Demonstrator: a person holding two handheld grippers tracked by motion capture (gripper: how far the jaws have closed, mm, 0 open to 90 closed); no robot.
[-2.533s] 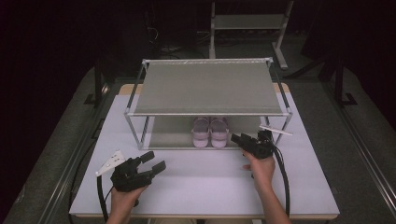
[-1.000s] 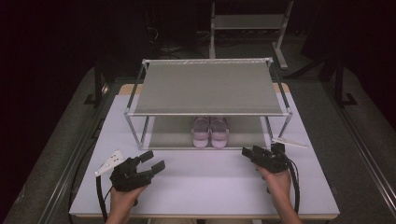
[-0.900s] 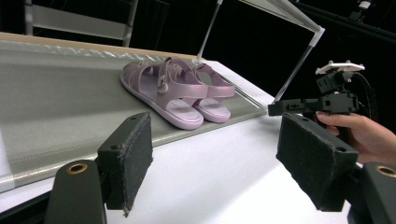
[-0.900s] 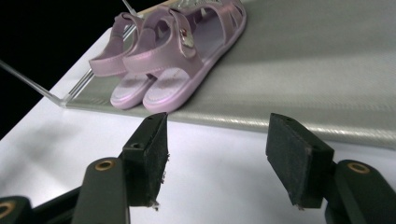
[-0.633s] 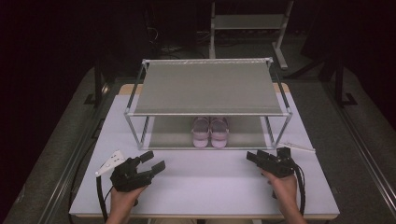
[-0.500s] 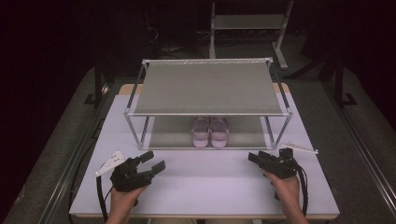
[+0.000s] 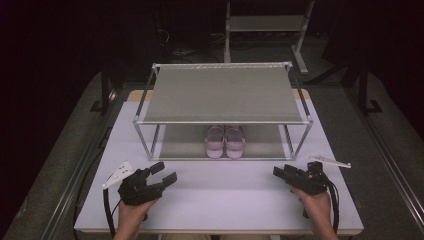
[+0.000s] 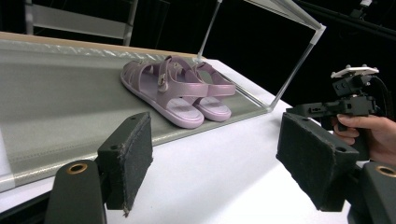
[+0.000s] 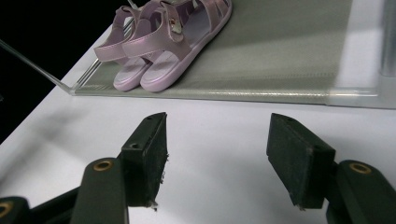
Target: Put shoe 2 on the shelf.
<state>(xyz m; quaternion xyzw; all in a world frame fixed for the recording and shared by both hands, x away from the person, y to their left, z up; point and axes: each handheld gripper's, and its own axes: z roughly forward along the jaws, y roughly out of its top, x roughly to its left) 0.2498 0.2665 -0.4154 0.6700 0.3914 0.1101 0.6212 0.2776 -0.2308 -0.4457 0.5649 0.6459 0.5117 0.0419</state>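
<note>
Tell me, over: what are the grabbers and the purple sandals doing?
Left gripper open, empty. Right gripper open, empty. Sandals paired on rack's lower shelf. Nothing between.

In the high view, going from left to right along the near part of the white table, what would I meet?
Left black gripper in the person's left hand → pair of pale purple strappy sandals on the grey rack's lower shelf → right black gripper.
</note>
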